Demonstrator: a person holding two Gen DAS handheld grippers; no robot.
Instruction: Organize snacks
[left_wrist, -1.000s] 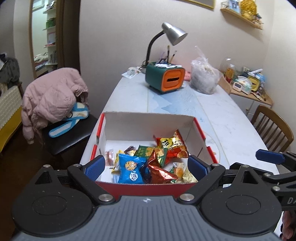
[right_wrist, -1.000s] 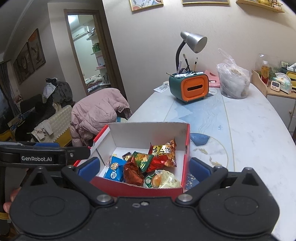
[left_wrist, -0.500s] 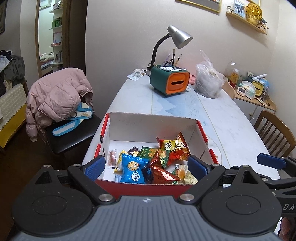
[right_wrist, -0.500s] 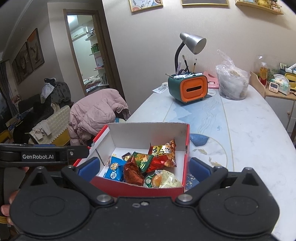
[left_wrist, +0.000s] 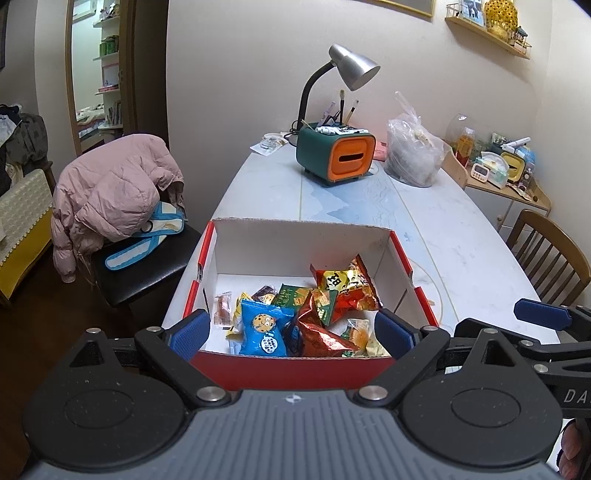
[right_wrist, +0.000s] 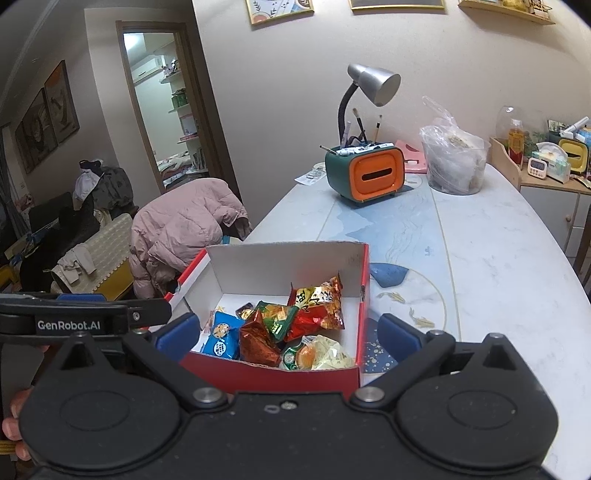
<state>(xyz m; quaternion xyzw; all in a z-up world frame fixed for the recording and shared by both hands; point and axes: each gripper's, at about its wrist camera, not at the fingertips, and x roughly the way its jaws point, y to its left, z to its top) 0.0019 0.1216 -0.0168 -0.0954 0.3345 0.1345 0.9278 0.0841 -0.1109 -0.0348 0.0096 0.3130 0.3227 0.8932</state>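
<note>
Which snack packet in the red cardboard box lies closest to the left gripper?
The blue cookie packet, the only blue one, printed with a cookie face. It lies at the box's near wall, just ahead of the open left gripper.

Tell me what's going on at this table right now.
A person holds two grippers over a red cardboard box of snack packets on the table. The left gripper and right gripper are both open and empty. A blue cookie packet, a red chip bag and others all lie in the box, none picked up yet.
</note>
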